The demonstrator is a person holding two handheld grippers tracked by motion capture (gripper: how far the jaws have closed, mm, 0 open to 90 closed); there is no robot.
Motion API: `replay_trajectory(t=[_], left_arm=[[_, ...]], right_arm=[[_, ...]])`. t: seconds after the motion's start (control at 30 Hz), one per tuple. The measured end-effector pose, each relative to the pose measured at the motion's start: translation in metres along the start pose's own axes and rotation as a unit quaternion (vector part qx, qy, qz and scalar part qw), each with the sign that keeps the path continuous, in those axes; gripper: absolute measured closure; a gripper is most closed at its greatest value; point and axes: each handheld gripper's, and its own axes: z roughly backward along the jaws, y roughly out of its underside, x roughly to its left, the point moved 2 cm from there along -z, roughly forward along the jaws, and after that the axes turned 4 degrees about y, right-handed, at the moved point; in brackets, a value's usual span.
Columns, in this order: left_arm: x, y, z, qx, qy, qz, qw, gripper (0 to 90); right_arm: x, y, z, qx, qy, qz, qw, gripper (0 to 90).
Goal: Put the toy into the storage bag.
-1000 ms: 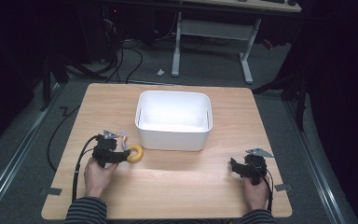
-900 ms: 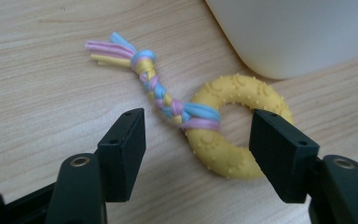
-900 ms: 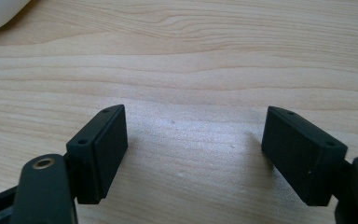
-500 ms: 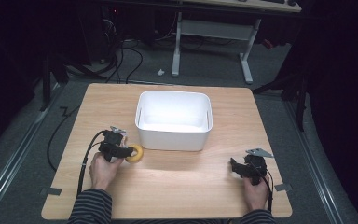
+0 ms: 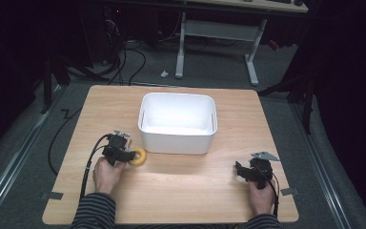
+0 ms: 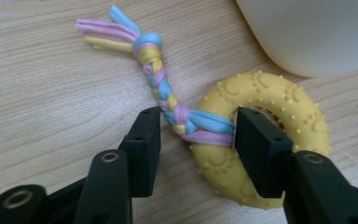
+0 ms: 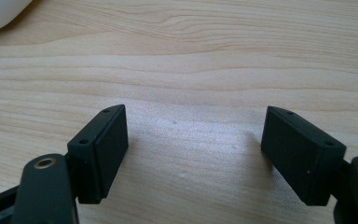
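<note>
Closing left gripper (image 6: 193, 140) jaws around the ring (image 6: 261, 140) at its braid (image 6: 168, 93), pads not pressing yet; right gripper (image 7: 193, 154) jaws apart over bare table (image 7: 191, 60).

High view: table (image 5: 181, 191) lit from above, bright glare inside the white bin (image 5: 177, 114), surroundings nearly black. Both gripper views evenly lit and sharp on the wood grain; near jaws slightly soft, faint shadows beneath them.
</note>
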Motion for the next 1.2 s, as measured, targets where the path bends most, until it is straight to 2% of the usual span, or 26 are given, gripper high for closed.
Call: replay_trajectory(t=[0.27,0.43,0.63,0.8,0.93,1.2], left_arm=[[0.000,0.001,0.001,-0.001,0.015,0.009,0.9998,60.8],[-0.001,0.003,0.005,-0.013,0.014,0.008,0.9998,62.9],[0.002,0.005,0.012,-0.025,0.031,0.015,0.9991,65.4],[0.002,0.007,0.015,-0.026,0.029,0.008,0.9992,66.2],[0.002,0.008,0.018,-0.031,0.032,0.008,0.9990,66.9],[0.007,0.013,0.028,-0.037,0.027,0.007,0.9989,67.7]], right_arm=[[0.000,0.000,0.000,0.000,0.000,0.000,1.0000,23.1],[0.000,0.000,0.000,0.000,0.000,0.000,1.0000,23.1],[0.000,0.000,0.000,0.000,0.000,0.000,1.0000,23.1],[0.000,0.000,0.000,0.000,0.000,0.000,1.0000,23.1],[0.000,0.000,0.000,0.000,0.000,0.000,1.0000,23.1],[0.000,0.000,0.000,0.000,0.000,0.000,1.0000,23.1]])
